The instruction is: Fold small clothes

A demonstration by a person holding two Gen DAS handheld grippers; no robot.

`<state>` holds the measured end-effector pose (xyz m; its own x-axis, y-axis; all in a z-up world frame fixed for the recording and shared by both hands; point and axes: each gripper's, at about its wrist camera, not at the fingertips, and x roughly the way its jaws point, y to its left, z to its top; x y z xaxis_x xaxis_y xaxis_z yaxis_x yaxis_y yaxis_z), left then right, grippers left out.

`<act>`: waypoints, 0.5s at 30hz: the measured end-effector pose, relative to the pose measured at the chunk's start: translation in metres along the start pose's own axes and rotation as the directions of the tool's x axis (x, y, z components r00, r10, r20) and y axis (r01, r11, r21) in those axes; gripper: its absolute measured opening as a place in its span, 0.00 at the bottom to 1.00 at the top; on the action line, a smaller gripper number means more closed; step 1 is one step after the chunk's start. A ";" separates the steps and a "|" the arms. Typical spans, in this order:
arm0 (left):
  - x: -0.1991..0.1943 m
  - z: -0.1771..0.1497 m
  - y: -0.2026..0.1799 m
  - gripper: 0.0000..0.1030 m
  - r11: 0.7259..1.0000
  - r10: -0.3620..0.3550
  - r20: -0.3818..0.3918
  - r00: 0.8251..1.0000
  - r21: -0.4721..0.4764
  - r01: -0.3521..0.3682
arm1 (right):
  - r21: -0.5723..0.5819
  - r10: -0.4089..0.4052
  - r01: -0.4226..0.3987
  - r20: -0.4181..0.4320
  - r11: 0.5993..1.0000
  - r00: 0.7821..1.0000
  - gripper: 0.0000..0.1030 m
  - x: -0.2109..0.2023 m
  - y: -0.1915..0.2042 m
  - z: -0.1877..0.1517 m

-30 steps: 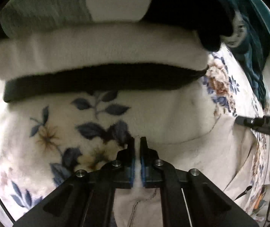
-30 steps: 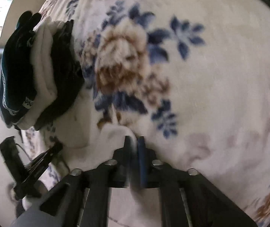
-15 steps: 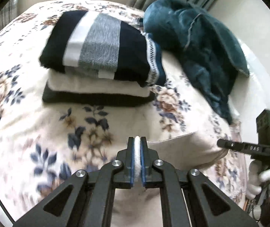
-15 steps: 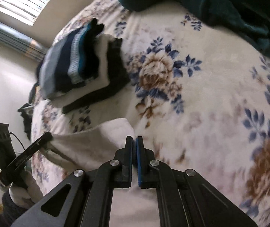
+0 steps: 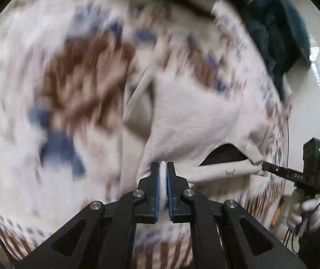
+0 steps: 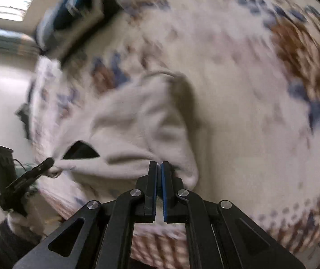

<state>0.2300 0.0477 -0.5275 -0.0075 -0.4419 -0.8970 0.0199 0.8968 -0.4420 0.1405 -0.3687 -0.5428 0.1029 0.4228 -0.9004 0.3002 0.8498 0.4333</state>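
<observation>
A small cream garment (image 5: 195, 121) hangs stretched between my two grippers above a floral blanket (image 5: 54, 85). My left gripper (image 5: 163, 168) is shut on one corner of its edge. My right gripper (image 6: 157, 168) is shut on the other corner. The garment (image 6: 137, 125) sags away from the held edge onto the blanket, with a dark opening below that edge. Each gripper shows in the other's view, the right gripper (image 5: 265, 165) at the right and the left gripper (image 6: 50, 163) at the left. Both views are motion-blurred.
A stack of folded clothes (image 6: 74, 13), black, white and striped, lies at the far side of the blanket. A dark teal garment (image 5: 272, 22) lies heaped at the upper right of the left wrist view. The blanket's edge (image 6: 54, 192) drops off near the left gripper.
Both grippers have swung quickly and pulled back with the cream garment. The folded stack has shifted toward the top edge of both views. The garment now hangs stretched out between the grippers.
</observation>
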 end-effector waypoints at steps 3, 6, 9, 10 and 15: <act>0.002 -0.014 0.007 0.15 0.999 -0.031 -0.088 0.996 -0.025 0.029 | 0.017 -0.017 0.020 -0.170 1.000 0.985 0.05 0.020 -0.013 -0.019; -0.018 -0.021 0.010 0.34 0.997 -0.064 -0.071 0.995 -0.044 0.061 | 0.049 -0.008 0.019 -0.213 0.999 0.977 0.08 0.014 -0.021 -0.030; -0.036 -0.010 0.016 0.44 0.994 -0.062 -0.026 0.998 -0.090 0.059 | 0.112 0.020 0.000 -0.177 0.994 0.984 0.40 -0.007 -0.028 -0.033; -0.039 -0.005 0.018 0.47 0.993 -0.058 -0.014 0.998 -0.103 0.056 | 0.147 0.041 -0.020 -0.143 0.989 0.989 0.43 -0.017 -0.030 -0.031; -0.021 0.037 0.014 0.49 0.988 -0.046 0.025 0.999 -0.143 0.049 | 0.187 0.062 -0.042 -0.100 0.981 0.993 0.49 -0.018 -0.026 -0.009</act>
<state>0.2675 0.0682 -0.5148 0.0171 -0.4830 -0.8755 -0.1241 0.8678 -0.4812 0.1227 -0.3956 -0.5370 0.0260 0.5036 -0.8635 0.4678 0.7573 0.4557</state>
